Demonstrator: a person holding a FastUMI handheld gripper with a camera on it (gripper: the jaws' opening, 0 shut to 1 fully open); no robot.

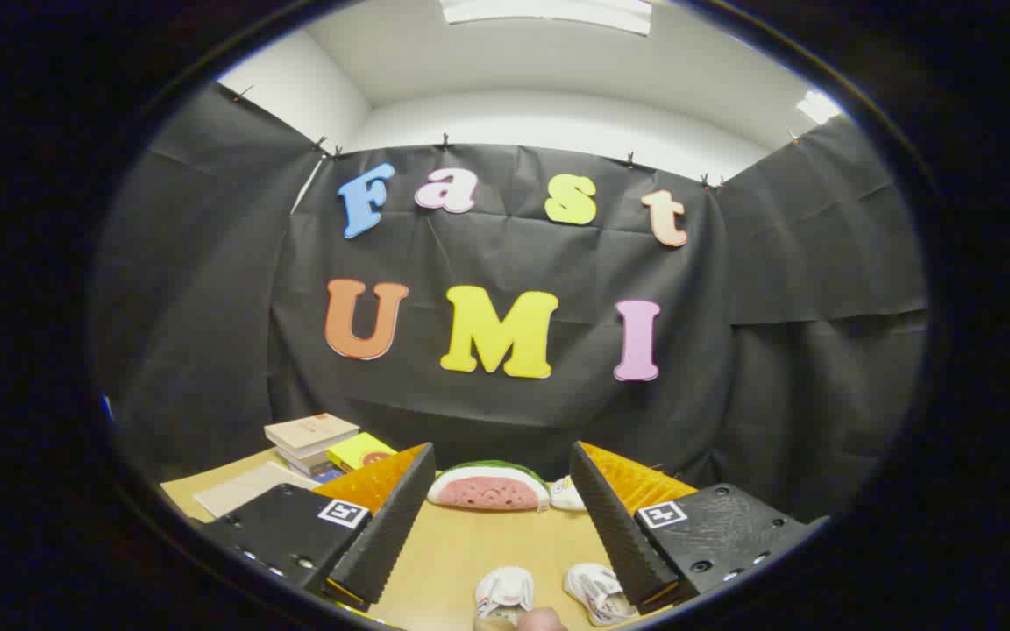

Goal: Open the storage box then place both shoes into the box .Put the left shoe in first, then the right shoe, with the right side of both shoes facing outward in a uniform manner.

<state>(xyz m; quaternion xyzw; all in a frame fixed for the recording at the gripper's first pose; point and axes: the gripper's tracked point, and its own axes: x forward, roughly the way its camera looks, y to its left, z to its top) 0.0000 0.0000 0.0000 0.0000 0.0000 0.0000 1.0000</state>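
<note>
Tongs (501, 517) spread wide, gripping nothing, above a tan worktop (461, 552). Two small white shoes (505, 589) (594, 591) lie between the fingers, probably light and soft; pinching a heel rim seems best.

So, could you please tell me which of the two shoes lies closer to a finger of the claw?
The shoe beside the right-hand finger, nearly touching it; the other shoe lies midway in the open claw.

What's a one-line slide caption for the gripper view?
Open tongs hover above the table; two small shoes lie between the fingers, a watermelon slice beyond, books at the side.
</note>
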